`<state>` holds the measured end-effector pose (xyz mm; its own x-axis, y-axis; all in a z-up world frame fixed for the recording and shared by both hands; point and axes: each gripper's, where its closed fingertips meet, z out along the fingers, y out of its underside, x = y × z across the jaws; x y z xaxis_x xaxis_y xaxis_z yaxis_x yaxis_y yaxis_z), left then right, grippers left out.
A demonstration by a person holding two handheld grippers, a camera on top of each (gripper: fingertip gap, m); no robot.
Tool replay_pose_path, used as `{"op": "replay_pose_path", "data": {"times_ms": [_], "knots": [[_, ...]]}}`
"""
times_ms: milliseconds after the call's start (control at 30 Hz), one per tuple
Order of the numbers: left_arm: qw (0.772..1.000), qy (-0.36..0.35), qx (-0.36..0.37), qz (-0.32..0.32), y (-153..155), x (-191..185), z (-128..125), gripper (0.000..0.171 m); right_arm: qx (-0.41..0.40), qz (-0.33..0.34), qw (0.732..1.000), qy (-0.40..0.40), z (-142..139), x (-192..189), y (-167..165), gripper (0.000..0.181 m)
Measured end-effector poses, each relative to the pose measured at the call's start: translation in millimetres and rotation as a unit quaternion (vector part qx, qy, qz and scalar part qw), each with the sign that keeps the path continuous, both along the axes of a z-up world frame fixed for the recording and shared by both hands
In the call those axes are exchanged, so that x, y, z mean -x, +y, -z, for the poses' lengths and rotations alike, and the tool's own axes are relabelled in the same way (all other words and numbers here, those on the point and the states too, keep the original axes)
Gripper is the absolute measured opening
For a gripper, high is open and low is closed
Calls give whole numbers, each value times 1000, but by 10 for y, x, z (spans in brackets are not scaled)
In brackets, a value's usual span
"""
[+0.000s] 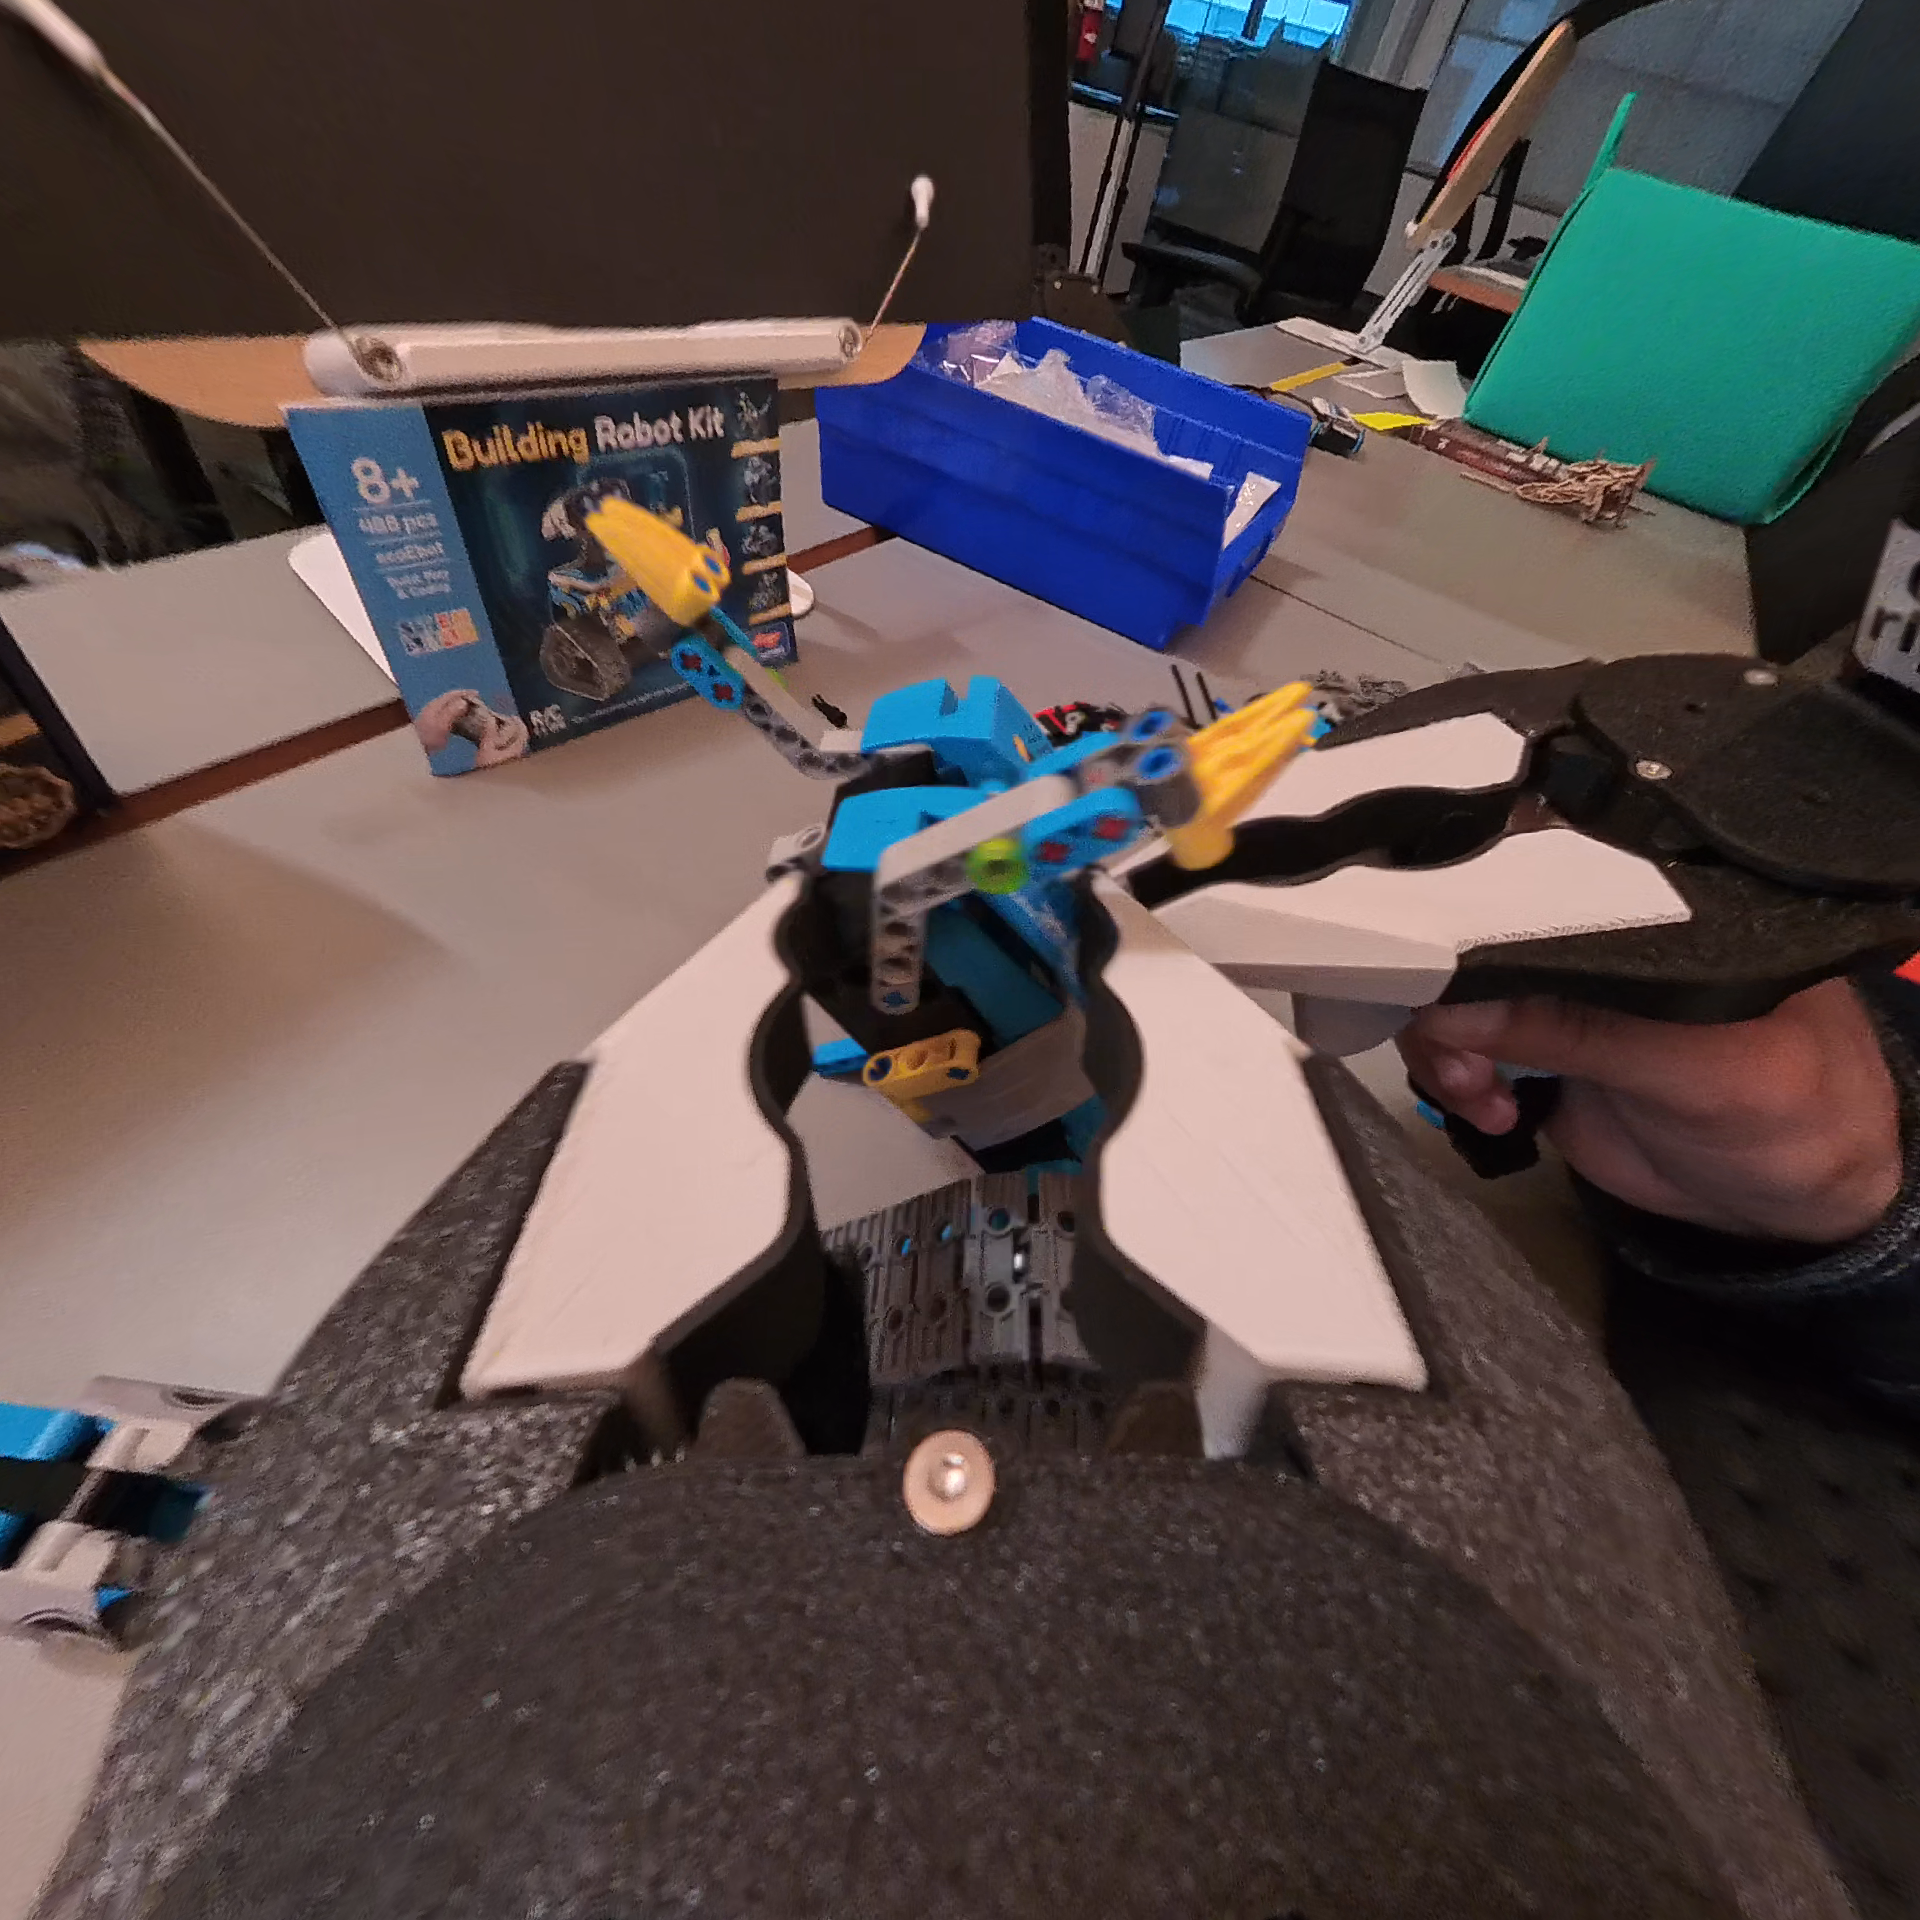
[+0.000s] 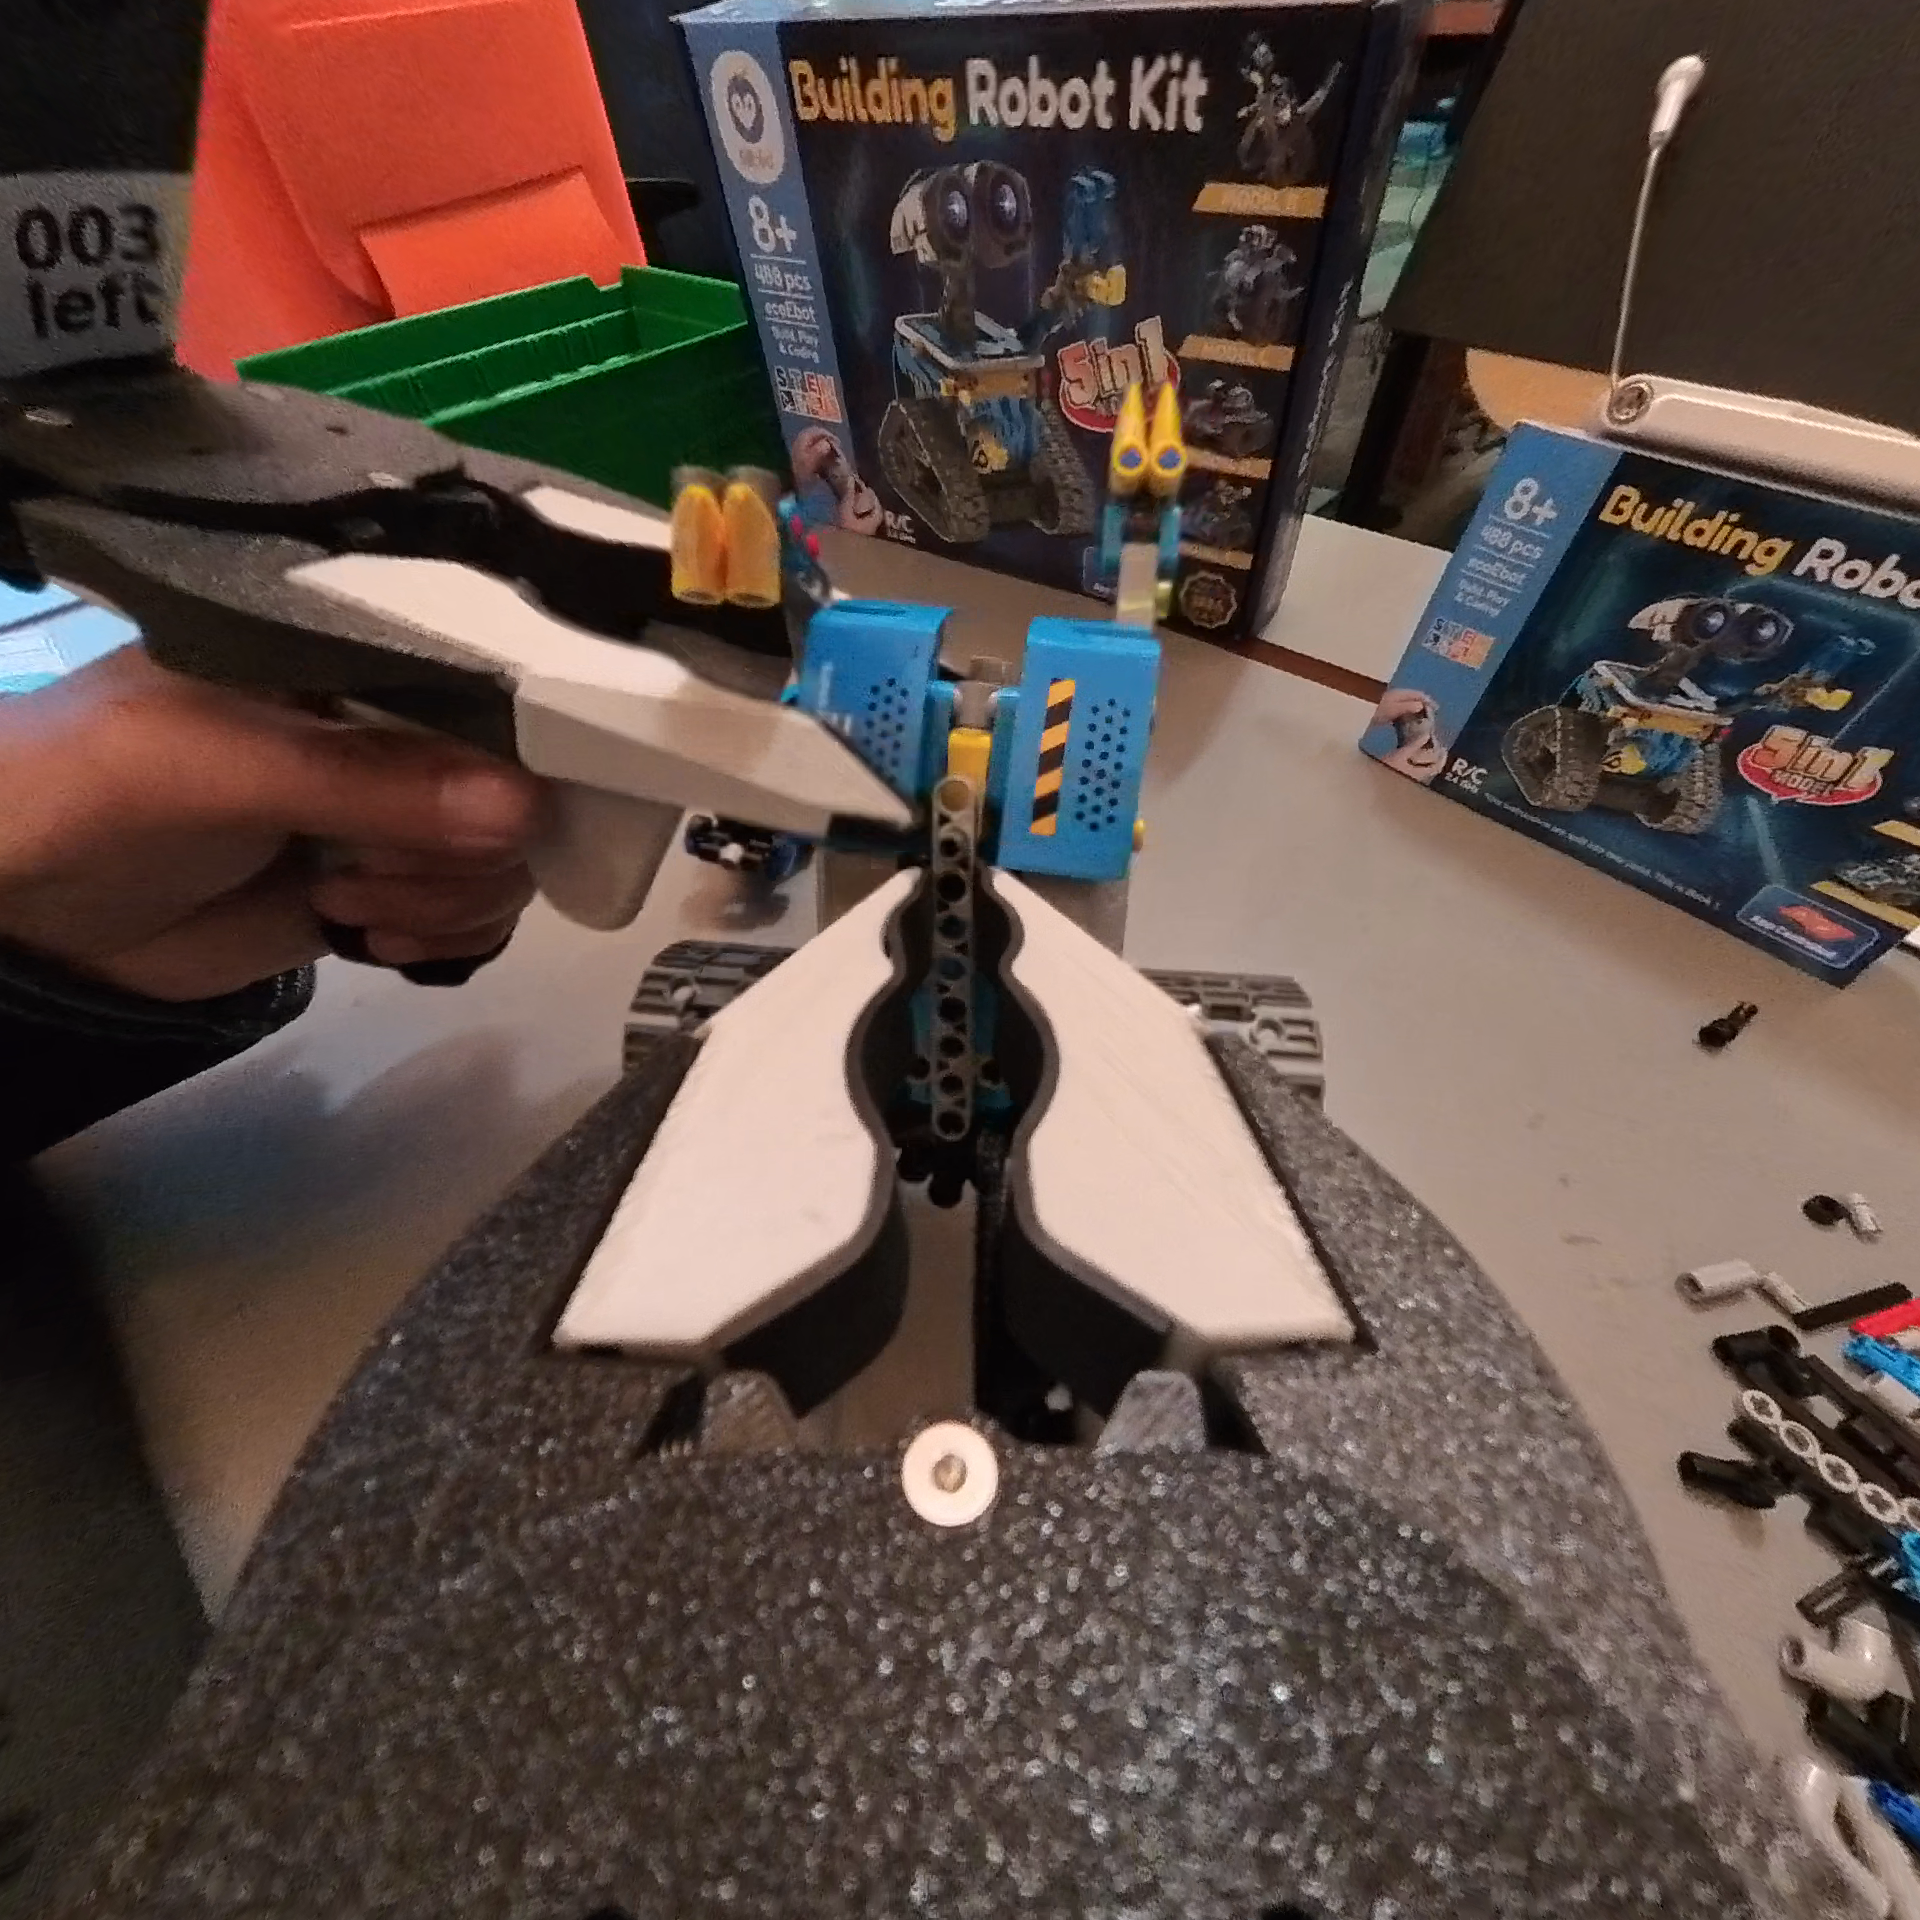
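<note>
Desk (image 1: 312,987): grey, lying beneath both grippers.
Left gripper (image 1: 940,904): clamping toy robot (image 1: 935,790), lower body hidden.
Right gripper (image 2: 956,883): pinching robot's grey beam (image 2: 951,997).

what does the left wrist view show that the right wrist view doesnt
Only the left wrist view: a blue bin holding clear plastic, and a green cushion behind it.

Only the right wrist view: a green bin, an orange panel, and loose parts on the table.

Both: the brick robot, the left gripper and right gripper at it, and a kit box.
</note>
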<state>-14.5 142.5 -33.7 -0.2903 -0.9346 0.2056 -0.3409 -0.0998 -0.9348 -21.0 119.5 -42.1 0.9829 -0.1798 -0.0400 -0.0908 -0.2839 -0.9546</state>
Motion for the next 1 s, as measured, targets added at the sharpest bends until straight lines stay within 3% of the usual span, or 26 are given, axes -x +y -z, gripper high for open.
{"op": "replay_pose_path", "data": {"times_ms": [33, 100, 300, 400, 467, 533, 567, 600, 700, 767, 800, 867, 933, 1000], "knots": [[1000, 19, 17, 5, -1, -11, 75, 68, 4, 2, 1000, 5, 20, -18, -7, 5], [998, 38, 55, 21, -20, 1, 138, 76, 0, -2, 1000, 15, 25, -20, -11, 5], [993, 57, 86, 49, -79, 40, 179, 67, -8, 3, 1000, 16, 28, -20, -8, 6], [989, 74, 110, 67, -115, 55, 234, 72, -15, 3, 1000, 22, 26, -29, -9, 6], [987, 68, 112, 89, -191, 80, 203, 54, -12, -3, 1000, 16, 15, -26, -24, 6], [990, 61, 89, 88, -190, 83, 195, 54, 8, -25, 1000, -10, -34, 3, -67, 8], [991, 57, 82, 88, -188, 86, 184, 54, 22, -33, 999, -22, -54, 12, -83, 11], [993, 51, 75, 80, -163, 90, 173, 55, 19, -33, 999, -39, -119, 1, -96, 26], [997, 23, 53, 57, -14, 156, 110, 62, 27, -60, 996, -66, -221, 36, -138, 29], [998, -11, 40, 47, 73, 219, 13, 51, 11, -72, 994, -84, -309, -33, -111, 35], [999, -27, 28, 32, 137, 236, -34, 48, -1, -84, 993, -82, -344, -75, -80, 47], [998, -52, 2, 29, 179, 284, -103, 35, -30, -139, 989, -44, -361, -124, 5, 64], [998, -58, -13, 32, 194, 296, -112, 31, 4, -165, 986, 33, -154, -276, 113, 91], [996, -63, -12, 54, 109, 304, -128, 32, 12, -208, 974, 87, -88, -180, 153, 88]]}}
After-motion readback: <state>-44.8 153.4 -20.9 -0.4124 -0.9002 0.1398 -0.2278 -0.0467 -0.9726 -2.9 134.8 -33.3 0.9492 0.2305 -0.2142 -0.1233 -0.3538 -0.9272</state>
